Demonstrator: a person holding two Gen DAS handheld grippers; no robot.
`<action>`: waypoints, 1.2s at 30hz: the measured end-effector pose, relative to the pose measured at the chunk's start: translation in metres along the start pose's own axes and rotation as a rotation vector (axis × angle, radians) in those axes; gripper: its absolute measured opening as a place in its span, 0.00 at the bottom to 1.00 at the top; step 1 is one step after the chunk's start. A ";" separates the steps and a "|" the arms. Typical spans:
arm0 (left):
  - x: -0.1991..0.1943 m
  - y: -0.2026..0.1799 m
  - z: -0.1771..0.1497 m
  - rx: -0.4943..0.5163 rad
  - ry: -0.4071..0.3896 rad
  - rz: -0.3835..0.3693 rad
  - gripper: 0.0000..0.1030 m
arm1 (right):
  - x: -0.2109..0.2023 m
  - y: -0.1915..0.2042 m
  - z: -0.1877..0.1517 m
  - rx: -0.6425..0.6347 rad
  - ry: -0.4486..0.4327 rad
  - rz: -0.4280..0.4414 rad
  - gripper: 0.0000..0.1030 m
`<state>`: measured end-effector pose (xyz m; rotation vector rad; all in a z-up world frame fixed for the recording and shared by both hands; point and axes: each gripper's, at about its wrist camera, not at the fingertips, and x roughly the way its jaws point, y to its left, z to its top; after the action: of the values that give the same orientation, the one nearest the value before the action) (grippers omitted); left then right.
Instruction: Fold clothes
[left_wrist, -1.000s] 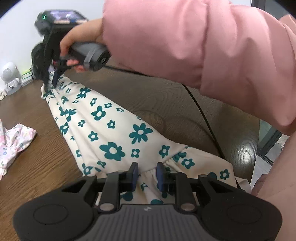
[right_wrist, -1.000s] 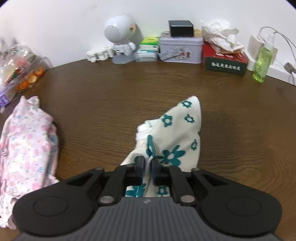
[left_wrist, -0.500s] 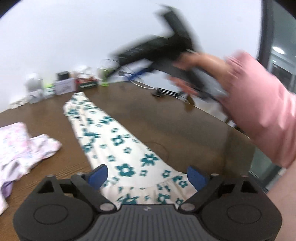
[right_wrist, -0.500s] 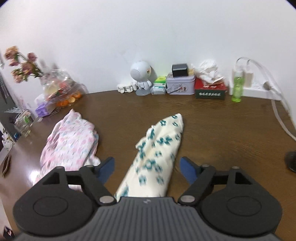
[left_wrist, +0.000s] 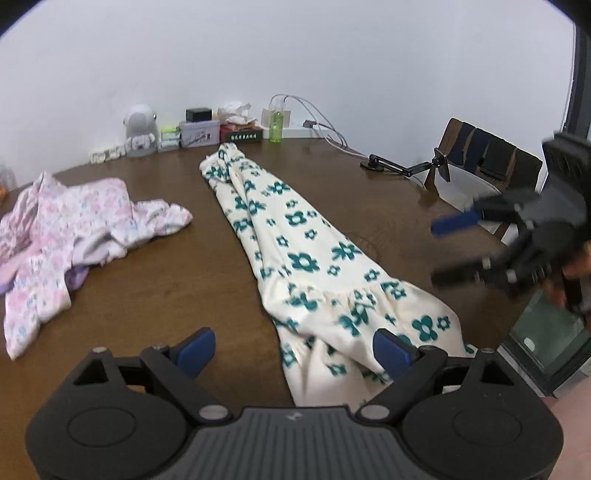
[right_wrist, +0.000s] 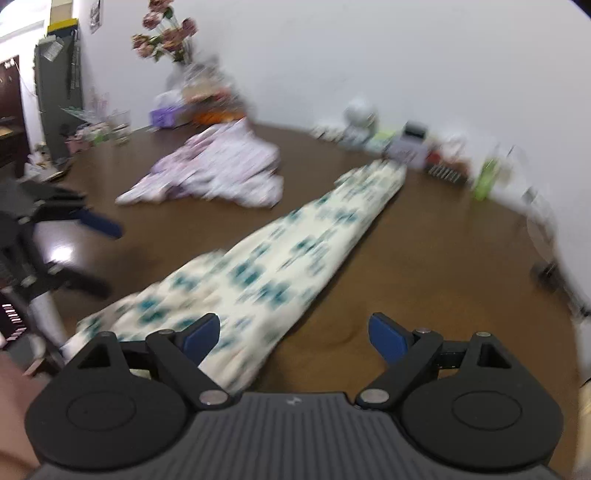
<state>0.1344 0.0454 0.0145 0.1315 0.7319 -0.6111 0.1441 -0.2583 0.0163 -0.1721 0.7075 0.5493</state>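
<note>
Both tools, left (left_wrist: 293, 350) and right (right_wrist: 293, 338), gape empty above the long-folded dress (left_wrist: 295, 258), whose near hem overhanging the surface (left_wrist: 177, 266) could drag it off.

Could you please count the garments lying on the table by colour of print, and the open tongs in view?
Cream dress with teal flowers: 1
Pink floral garment: 1
Tongs, both open: 2, the left tongs and the right tongs
Total: 4
</note>
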 end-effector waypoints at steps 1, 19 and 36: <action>0.001 -0.002 -0.003 -0.005 0.005 -0.002 0.87 | 0.001 0.003 -0.003 0.014 0.009 0.013 0.82; 0.021 -0.022 -0.015 0.060 0.085 0.069 0.14 | 0.035 0.066 -0.029 0.196 0.147 0.264 0.17; 0.023 -0.019 -0.016 0.141 0.133 0.120 0.15 | 0.141 -0.166 0.131 0.456 0.101 -0.087 0.76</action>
<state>0.1276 0.0242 -0.0109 0.3463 0.8032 -0.5426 0.3956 -0.2964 0.0172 0.1956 0.9009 0.2861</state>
